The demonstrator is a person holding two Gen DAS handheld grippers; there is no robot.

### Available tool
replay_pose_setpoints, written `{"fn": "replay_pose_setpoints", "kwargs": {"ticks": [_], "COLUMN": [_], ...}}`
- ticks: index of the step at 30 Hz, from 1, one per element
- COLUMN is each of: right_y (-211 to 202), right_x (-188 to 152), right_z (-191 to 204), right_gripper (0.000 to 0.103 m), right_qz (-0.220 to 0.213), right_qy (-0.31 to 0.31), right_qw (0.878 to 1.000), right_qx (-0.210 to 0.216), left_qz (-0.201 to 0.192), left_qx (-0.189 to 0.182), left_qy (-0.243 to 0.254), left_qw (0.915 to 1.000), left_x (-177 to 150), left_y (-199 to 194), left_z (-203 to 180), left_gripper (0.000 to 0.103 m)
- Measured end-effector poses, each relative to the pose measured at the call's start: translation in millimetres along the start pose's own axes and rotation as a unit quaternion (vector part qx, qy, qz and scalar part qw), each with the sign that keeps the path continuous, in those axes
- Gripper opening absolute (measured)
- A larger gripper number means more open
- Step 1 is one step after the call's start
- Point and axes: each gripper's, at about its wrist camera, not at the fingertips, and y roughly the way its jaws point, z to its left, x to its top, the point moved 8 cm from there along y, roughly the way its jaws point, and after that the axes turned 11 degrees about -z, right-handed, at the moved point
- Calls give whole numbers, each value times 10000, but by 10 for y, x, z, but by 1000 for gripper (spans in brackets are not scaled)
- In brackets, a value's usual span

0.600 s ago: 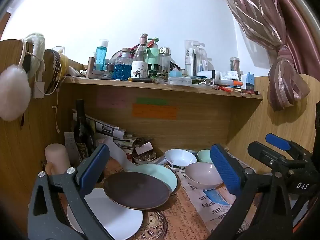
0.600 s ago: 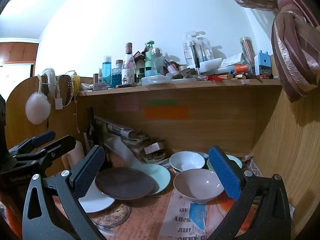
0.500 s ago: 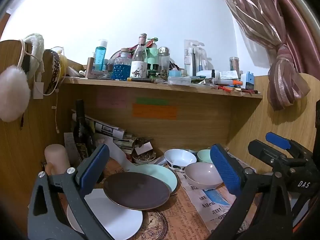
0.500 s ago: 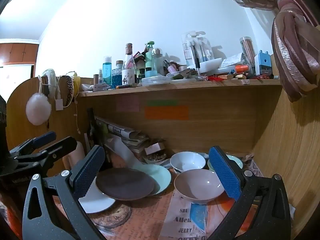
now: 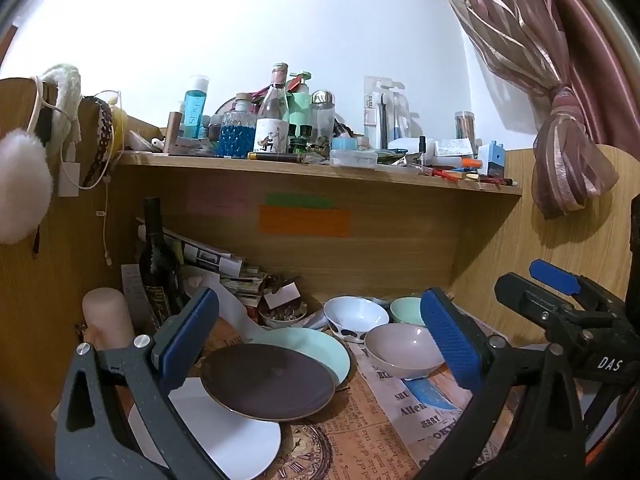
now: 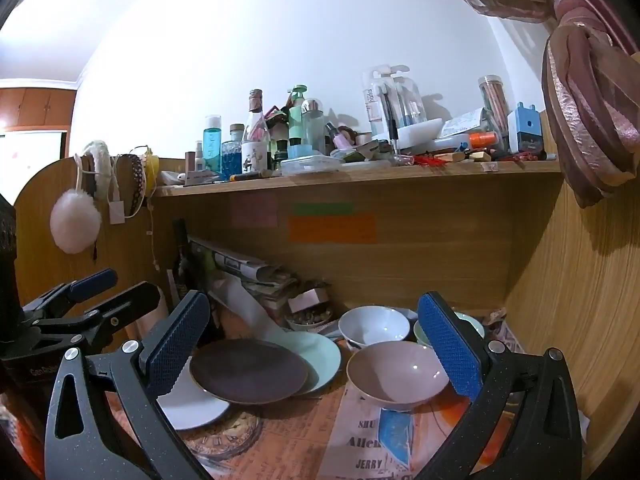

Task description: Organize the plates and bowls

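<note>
Both tools, left (image 5: pixel 320 336) and right (image 6: pixel 312 336), spread wide and empty, hovering short of the dishes, barely shifted from a moment ago. Brown plate (image 5: pixel 267 379) overlapping white plate (image 5: pixel 224 436) and, seemingly, green plate (image 5: pixel 320 346) on worktop (image 5: pixel 352 440); grey bowl (image 6: pixel 396 374) beside them. No organizing begun.

The surface (image 5: pixel 352 440) is covered with printed newspaper. On it, a white plate (image 5: pixel 224 436) at 7 o'clock, a mint plate (image 5: pixel 320 350) at centre, a pinkish bowl (image 5: pixel 404 350) at 3, a dark bottle (image 5: pixel 158 264) at 10
</note>
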Motion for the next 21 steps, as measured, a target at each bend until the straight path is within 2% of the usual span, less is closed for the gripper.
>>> {"fn": "replay_pose_setpoints", "kwargs": {"ticks": [21], "right_y": [10], "right_x": [-8], "right_z": [-28], "right_gripper": [103], "right_qz": [23], "right_qy": [22], "right_qw": [10000], "right_qx": [-3], "left_qz": [-11], "left_qx": [-22], "left_qy": [7], "left_qw": [10000], "left_x": [12], "left_y": [-1], "left_z": [-60], "left_gripper": [103]}}
